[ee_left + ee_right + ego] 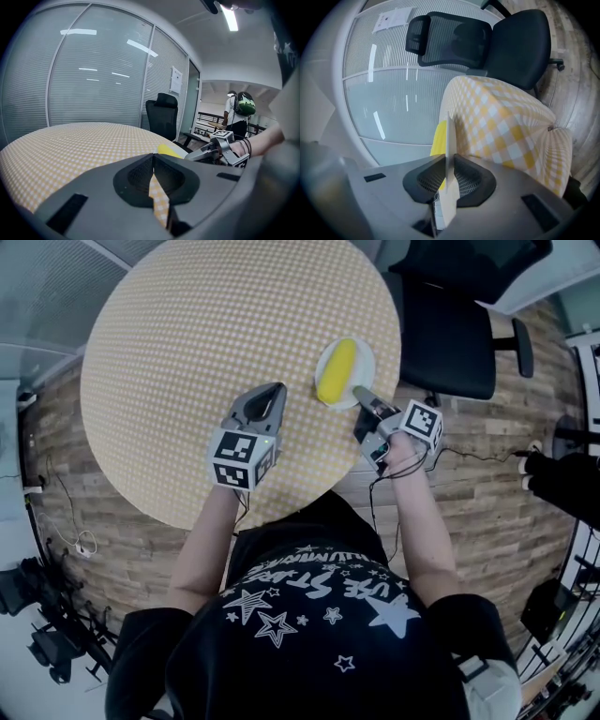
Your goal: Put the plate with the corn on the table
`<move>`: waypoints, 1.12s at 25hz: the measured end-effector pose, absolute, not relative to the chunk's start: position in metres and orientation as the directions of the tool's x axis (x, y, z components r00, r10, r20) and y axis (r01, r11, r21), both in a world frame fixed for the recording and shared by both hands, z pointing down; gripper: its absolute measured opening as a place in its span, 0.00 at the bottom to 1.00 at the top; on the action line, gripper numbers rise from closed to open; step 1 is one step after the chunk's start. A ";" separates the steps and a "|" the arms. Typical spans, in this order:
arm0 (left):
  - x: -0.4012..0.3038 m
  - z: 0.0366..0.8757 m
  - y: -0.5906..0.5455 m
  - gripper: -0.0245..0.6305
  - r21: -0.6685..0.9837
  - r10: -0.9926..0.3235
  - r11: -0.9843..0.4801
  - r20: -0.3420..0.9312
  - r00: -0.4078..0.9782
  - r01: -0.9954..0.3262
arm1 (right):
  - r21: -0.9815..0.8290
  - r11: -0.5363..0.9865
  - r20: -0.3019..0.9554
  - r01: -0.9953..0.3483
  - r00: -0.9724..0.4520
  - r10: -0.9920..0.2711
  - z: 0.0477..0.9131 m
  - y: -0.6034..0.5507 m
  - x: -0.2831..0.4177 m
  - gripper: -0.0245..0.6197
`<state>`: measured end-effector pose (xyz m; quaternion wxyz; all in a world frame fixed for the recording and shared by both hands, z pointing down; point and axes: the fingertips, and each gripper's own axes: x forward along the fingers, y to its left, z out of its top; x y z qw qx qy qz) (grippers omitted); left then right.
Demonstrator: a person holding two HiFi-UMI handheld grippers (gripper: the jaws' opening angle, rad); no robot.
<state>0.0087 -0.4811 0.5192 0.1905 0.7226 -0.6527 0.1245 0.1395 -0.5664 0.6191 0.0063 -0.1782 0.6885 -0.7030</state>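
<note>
A white plate (359,360) with a yellow corn cob (337,370) on it is at the right edge of the round table (187,352), over the checked cloth. I cannot tell whether it rests on the cloth. My right gripper (360,396) is shut on the plate's near rim. In the right gripper view the plate (450,140) runs edge-on between the pads, with the corn (438,136) behind it. My left gripper (273,396) hovers over the cloth left of the plate. Its jaws are shut with nothing between them (153,158).
A black office chair (450,324) stands close to the table's right side, just beyond the plate. Wood-look floor (487,484) surrounds the table, with cables and dark gear at the right. A glass partition (93,79) stands behind the table. A person (239,112) stands far off.
</note>
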 end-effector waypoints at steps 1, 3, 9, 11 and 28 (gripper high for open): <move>0.009 0.519 -0.480 0.05 0.114 -0.897 -0.075 0.427 0.117 -0.991 | -0.969 -0.056 0.246 -0.240 -0.935 -0.255 0.620 -0.566 0.140 0.11; 0.009 0.519 -0.479 0.05 0.114 -0.898 -0.073 0.424 0.115 -0.991 | -0.964 -0.057 0.264 -0.259 -0.930 -0.255 0.622 -0.567 0.141 0.11; 0.014 0.516 -0.471 0.05 0.108 -0.902 -0.074 0.417 0.113 -0.991 | -0.936 -0.053 0.350 -0.349 -0.895 -0.275 0.626 -0.569 0.147 0.11; 0.016 0.514 -0.469 0.05 0.111 -0.905 -0.075 0.411 0.114 -0.991 | -0.924 -0.045 0.377 -0.381 -0.880 -0.288 0.628 -0.571 0.150 0.11; 0.011 0.505 -0.414 0.05 0.088 -0.907 -0.078 0.406 0.107 -0.993 | -0.758 0.129 0.565 -0.639 -0.743 -0.359 0.627 -0.577 0.151 0.26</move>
